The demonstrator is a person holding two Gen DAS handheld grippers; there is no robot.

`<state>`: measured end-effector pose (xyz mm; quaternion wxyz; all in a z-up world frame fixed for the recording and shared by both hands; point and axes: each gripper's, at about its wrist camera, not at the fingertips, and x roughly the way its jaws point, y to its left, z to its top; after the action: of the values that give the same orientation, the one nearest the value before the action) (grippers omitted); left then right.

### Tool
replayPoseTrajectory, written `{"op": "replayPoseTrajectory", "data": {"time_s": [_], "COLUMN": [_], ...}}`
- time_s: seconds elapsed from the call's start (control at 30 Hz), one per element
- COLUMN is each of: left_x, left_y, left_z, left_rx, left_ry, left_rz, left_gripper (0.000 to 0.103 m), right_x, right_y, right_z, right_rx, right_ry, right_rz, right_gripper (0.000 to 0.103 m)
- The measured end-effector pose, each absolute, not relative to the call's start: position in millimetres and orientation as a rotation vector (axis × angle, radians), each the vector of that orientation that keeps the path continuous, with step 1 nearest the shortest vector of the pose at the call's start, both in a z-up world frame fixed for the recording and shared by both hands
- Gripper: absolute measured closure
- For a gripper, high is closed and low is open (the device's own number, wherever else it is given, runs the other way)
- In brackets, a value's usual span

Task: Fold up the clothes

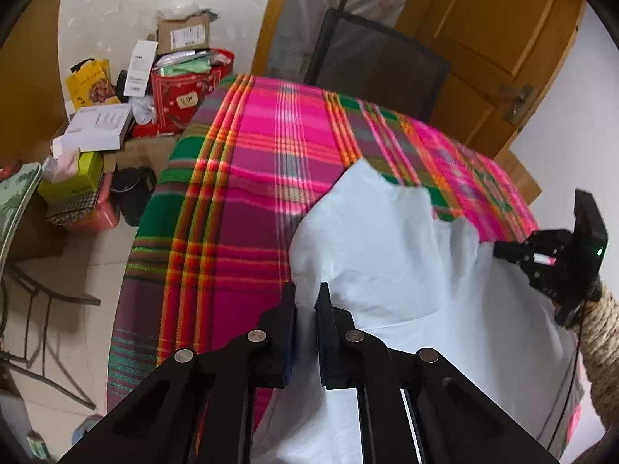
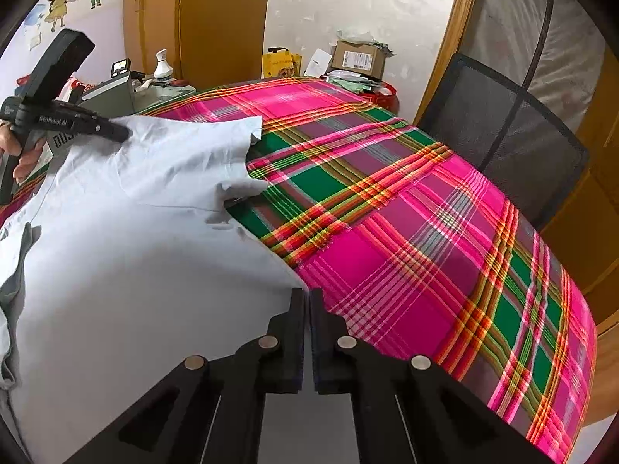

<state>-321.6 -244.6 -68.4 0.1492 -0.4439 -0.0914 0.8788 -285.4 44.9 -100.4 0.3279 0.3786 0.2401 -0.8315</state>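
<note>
Pale blue cotton garment [image 2: 127, 239] lying rumpled on worktop under pink-green plaid cloth [image 2: 425, 239]. Left tongs [image 1: 307, 301] pinching garment edge; right tongs [image 2: 307, 301] pinching another. Black mesh chair [image 2: 514, 127] standing beyond far edge, cardboard boxes [image 1: 182, 34] crowding floor.

A pale blue garment [image 1: 406, 270] of thin, plain cloth lies partly spread over a desk covered by a pink, green and orange plaid cloth [image 1: 247, 201]. It is not yet folded flat: its surface runs in soft ridges and creases, and part of it is raised off the plaid. Its far edge is uneven, with a pointed flap [image 2: 216, 131] reaching out over the plaid and a curled notch beside it. From the right wrist camera, the garment covers the left side of the desk, with a greyer inner layer [image 2: 15, 270] showing at its left edge.
</note>
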Motion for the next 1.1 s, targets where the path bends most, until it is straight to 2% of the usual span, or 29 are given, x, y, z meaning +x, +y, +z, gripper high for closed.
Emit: {"op": "replayPoseTrajectory", "data": {"time_s": [0.5,0.7,0.87,1.1], "left_x": [-286.4,-261.4,-238.3,-221.3], "left_y": [-248.0,-243.0,-242.3,-247.8], "left_z": [-33.3,-20.8,-21.5,-49.1], "left_rx": [-1.140,-1.093,-1.077,-1.136], "left_ry": [-0.286,-0.245,-0.239,-0.261], "left_rz": [2.516,2.477,2.459,2.444], "left_gripper": [0.094,0.094,0.094,0.094], "right_x": [-203.7,-172.6,-149.8,-127.9], "right_y": [52.9,64.9,74.3,69.5], "right_z": [-41.1,-26.8,-25.7,-51.7], "right_rx": [0.827,0.801,0.805,0.874], "right_ry": [0.631,0.621,0.595,0.584], "right_rz": [-2.169,-2.169,-2.167,-2.092], "right_gripper": [0.100,0.100,0.100,0.100]}}
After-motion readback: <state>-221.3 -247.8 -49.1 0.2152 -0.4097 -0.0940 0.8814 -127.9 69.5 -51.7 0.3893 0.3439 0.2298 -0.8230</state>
